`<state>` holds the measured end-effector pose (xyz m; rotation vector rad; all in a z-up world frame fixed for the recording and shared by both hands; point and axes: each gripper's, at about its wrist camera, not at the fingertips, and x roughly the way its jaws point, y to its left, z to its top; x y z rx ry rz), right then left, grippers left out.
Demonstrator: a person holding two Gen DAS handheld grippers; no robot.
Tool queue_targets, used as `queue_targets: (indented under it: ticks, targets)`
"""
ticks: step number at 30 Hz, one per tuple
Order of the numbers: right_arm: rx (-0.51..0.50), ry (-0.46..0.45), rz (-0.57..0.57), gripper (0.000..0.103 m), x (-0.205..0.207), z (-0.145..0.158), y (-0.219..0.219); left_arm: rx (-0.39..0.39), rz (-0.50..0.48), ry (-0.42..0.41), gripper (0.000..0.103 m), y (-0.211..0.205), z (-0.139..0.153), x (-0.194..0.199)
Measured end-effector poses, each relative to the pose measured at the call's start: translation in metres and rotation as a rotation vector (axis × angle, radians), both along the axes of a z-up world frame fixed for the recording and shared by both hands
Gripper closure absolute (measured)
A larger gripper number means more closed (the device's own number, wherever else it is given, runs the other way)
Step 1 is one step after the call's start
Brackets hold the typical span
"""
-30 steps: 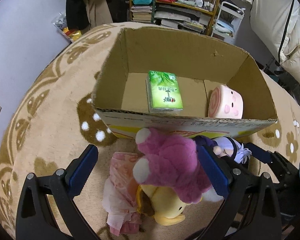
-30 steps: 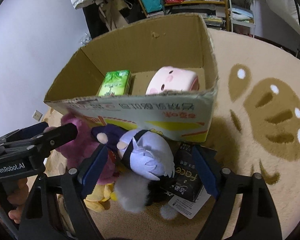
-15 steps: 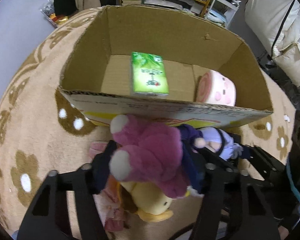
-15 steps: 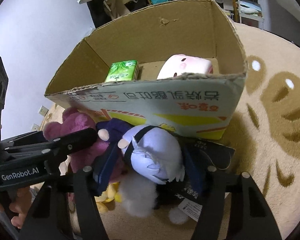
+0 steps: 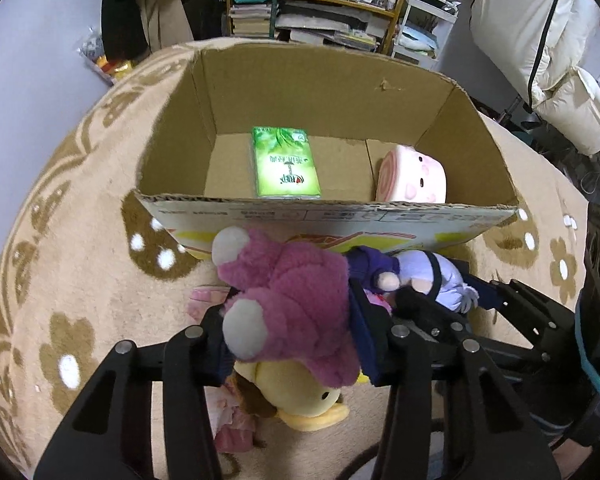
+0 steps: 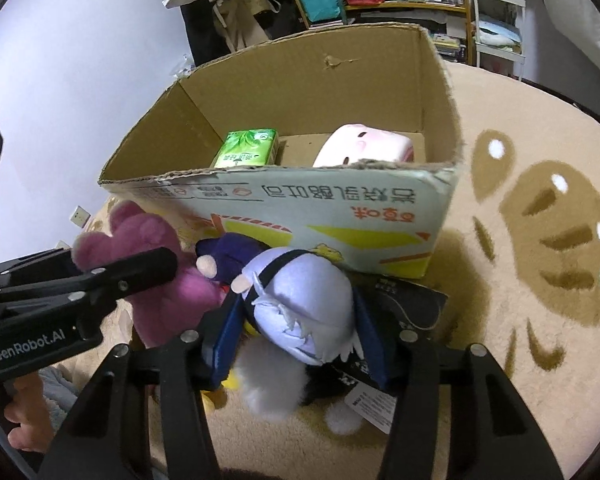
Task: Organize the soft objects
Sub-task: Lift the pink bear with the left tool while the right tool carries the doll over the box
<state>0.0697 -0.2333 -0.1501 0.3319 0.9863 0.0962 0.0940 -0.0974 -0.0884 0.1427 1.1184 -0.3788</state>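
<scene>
My left gripper (image 5: 290,344) is shut on a pink plush bear (image 5: 292,300), lifted just before the near wall of an open cardboard box (image 5: 332,220). My right gripper (image 6: 300,332) is shut on a lilac-haired plush doll (image 6: 304,304) beside it. The box (image 6: 340,216) holds a green tissue pack (image 5: 284,164) and a pink pig plush (image 5: 414,178). The bear also shows in the right wrist view (image 6: 152,264). A yellow plush (image 5: 300,392) lies on the rug under the bear.
A pink cloth item (image 5: 228,412) lies on the beige patterned rug (image 5: 80,260). A black packet (image 6: 404,304) lies by the box under the doll. Shelves (image 5: 332,4) and hanging clothes stand beyond the box.
Both grippers have closed, the left on the pink bear, the right on the lilac doll. Both toys have risen slightly toward the box's near wall.
</scene>
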Motion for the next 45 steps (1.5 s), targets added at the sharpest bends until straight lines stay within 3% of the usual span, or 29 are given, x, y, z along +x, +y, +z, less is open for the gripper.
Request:
queue_targets:
  ticks: [20, 29, 40, 45]
  targets:
    - [-0.052, -0.131, -0.049, 0.047, -0.041, 0.053, -0.009, 0.032, 0.054, -0.187, 0.061, 0.027, 0.044, -0.028]
    - [-0.054, -0.223, -0.072, 0.047, -0.062, 0.078, -0.013, 0.081, 0.12, -0.34, 0.061, 0.043, 0.067, -0.041]
    - [-0.081, -0.373, -0.089, 0.047, -0.069, 0.109, -0.018, 0.084, 0.175, -0.594, 0.061, 0.049, 0.108, -0.052]
    - [-0.093, -0.404, -0.117, 0.047, -0.063, 0.114, -0.021, 0.085, 0.183, -0.634, 0.061, 0.047, 0.113, -0.047]
